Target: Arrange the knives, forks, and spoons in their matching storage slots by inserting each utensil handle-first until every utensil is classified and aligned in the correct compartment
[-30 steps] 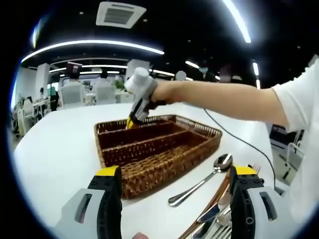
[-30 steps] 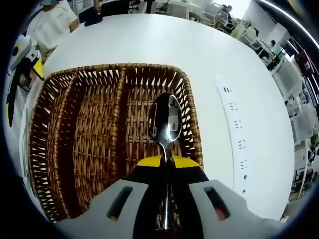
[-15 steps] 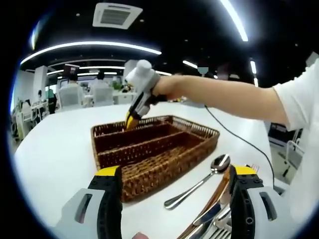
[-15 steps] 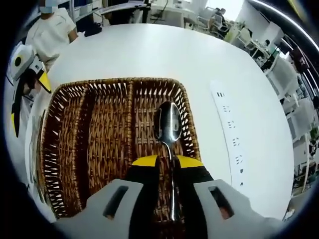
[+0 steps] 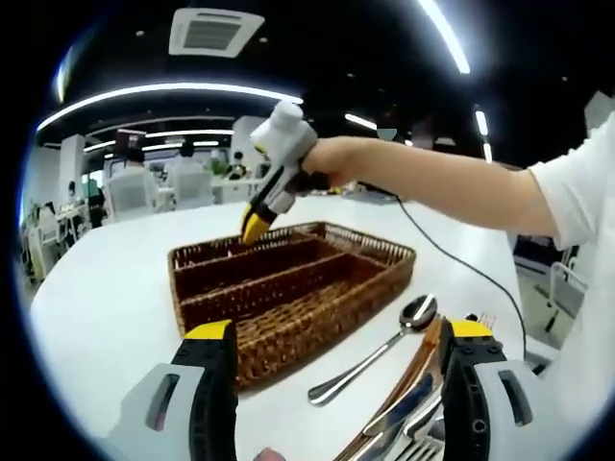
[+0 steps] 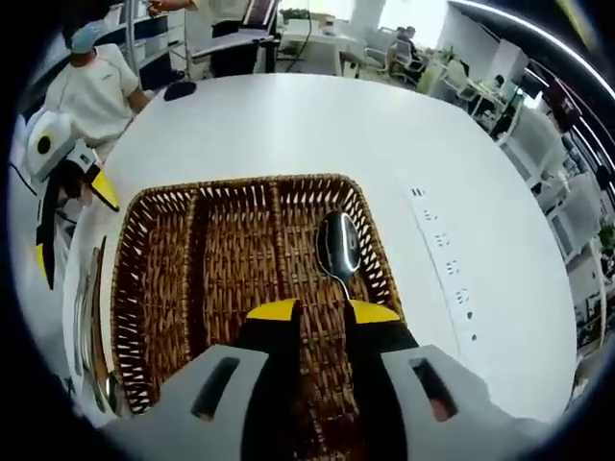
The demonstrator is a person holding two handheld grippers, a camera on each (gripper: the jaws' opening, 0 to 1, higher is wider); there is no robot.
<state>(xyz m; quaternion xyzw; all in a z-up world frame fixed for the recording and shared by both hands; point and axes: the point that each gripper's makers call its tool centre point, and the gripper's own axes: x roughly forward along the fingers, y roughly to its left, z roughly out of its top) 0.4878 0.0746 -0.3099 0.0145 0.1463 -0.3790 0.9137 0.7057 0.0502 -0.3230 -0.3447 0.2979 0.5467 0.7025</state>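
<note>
Spoon (image 6: 338, 246) lies in the rightmost slot of the wicker tray (image 6: 144, 288), bowl away from the right gripper (image 6: 322, 309), whose jaws are spread and released from it. Other two slots look bare. Left gripper (image 5: 332, 336) hangs over the table (image 5: 106, 298) with jaws wide apart, nothing between them. Second spoon (image 5: 380, 351) sits beside the tray; more cutlery (image 5: 408, 413) piled near the left jaws, fork tines visible. Judgement: one utensil placed, most left to sort.
</note>
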